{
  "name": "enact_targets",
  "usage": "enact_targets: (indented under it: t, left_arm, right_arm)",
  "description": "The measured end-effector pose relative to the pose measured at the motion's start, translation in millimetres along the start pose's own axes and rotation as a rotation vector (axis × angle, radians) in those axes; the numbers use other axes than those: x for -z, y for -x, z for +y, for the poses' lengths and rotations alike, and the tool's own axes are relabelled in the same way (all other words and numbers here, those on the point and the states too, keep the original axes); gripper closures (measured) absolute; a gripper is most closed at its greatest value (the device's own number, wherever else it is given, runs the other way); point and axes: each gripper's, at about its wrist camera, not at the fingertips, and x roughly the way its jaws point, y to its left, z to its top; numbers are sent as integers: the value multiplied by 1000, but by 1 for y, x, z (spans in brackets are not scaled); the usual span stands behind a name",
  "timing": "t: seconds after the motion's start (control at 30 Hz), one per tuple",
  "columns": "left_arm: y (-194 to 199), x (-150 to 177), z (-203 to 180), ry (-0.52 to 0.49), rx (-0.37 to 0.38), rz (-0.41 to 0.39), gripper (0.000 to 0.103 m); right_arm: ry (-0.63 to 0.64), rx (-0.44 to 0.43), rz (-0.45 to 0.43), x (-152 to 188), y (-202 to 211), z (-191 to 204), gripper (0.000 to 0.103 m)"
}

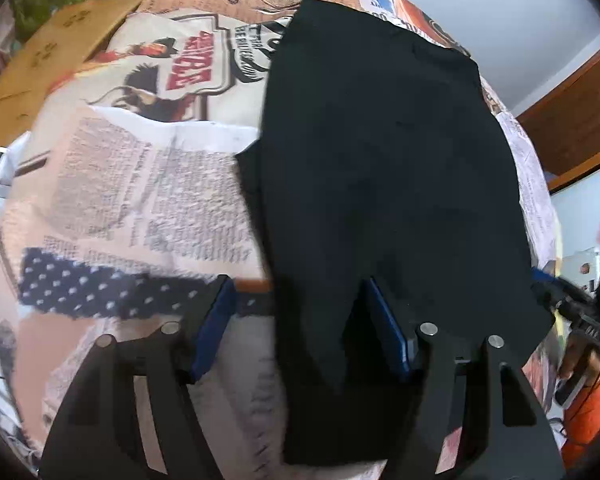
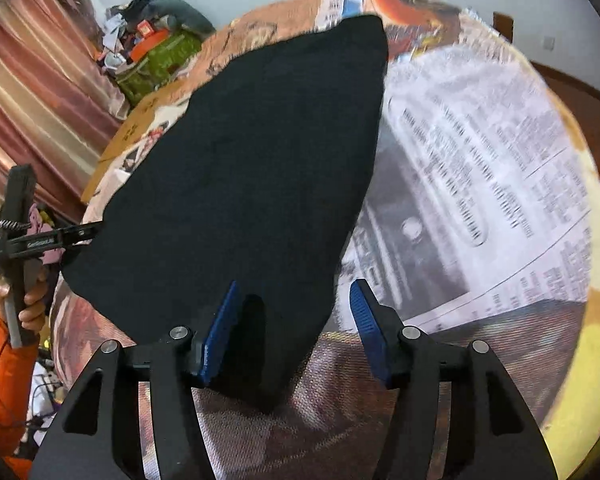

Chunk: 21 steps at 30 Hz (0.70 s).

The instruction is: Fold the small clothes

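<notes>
A black garment (image 1: 384, 168) lies spread on a table covered with a printed newspaper-pattern cloth (image 1: 148, 184). It also shows in the right wrist view (image 2: 244, 168). My left gripper (image 1: 300, 312) is open, and the garment's near edge hangs between its blue pads (image 1: 212, 332). My right gripper (image 2: 296, 304) is open around the garment's near right corner, with blue pads (image 2: 366, 316) on either side. The left gripper shows at the left of the right wrist view (image 2: 24, 236), and the right gripper shows at the right of the left wrist view (image 1: 580, 304).
A cardboard box (image 1: 56, 44) stands at the table's far left. A pile of clutter with a green bag (image 2: 160, 60) sits before pink curtains (image 2: 32, 92). A brown wooden door (image 1: 576, 120) is at the right.
</notes>
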Motion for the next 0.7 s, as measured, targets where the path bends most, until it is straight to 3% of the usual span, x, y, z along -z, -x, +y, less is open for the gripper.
enact_targets:
  t: [0.1, 0.17, 0.2, 0.27, 0.33, 0.5, 0.7]
  left_arm:
    - [-3, -1, -6, -25, 31, 2, 37]
    - [-3, -1, -8, -33, 38, 5, 44]
    - [-3, -1, -9, -32, 46, 6, 50]
    - [-3, -1, -13, -30, 65, 9, 67]
    - [-3, -1, -15, -25, 95, 21, 90]
    - [8, 0, -29, -61, 51, 8, 95]
    - [42, -13, -46, -121, -1, -81, 96]
  right_arm:
    - [25, -17, 9, 3, -5, 7, 47]
    - [36, -25, 14, 3, -4, 10, 52]
    - [40, -37, 17, 2, -4, 10, 55]
    - [33, -47, 19, 1, -6, 8, 76]
    - [28, -53, 18, 1, -6, 7, 88]
    - [74, -45, -16, 3, 2, 14, 94]
    - [104, -53, -108, -6, 31, 18, 95]
